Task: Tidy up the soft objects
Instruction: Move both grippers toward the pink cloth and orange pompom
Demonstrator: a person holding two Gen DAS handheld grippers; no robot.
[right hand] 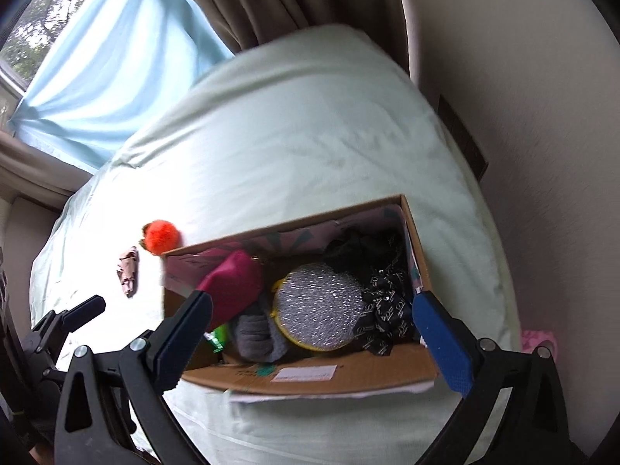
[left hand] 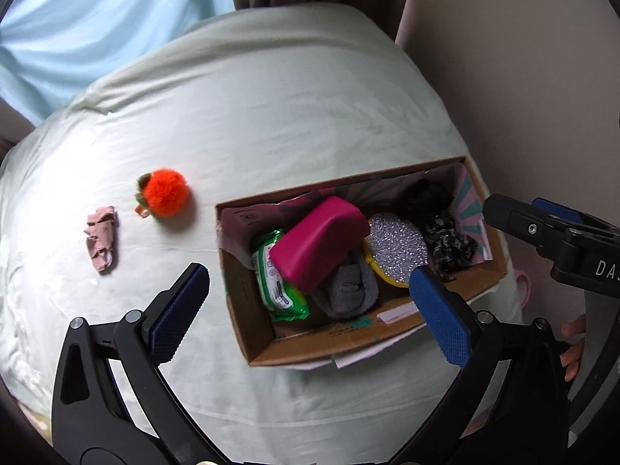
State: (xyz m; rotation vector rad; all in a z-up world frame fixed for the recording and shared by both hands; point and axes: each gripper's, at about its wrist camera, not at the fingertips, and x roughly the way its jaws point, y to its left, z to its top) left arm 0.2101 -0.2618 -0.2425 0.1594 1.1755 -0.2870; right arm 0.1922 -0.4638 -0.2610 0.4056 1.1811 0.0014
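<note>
A: Left gripper, right gripper?
B: Both with fingers spread wide, pinching nothing, above the cardboard box.
A: Inside the box?
B: Magenta pouch, wet wipes pack, grey sock, glittery scrubber, black scrunchie.
A: On the bed?
B: Orange pompom, beside pink cloth.

Bed, covered in a pale green sheet, lightly wrinkled, is carrying everything. Open cardboard box is sitting on it toward the right side, near the wall. Orange pom-pom with a green leaf is lying on the sheet left of the box, apart from it. Crumpled pink cloth is resting just left of the pom-pom, not touching it.
</note>
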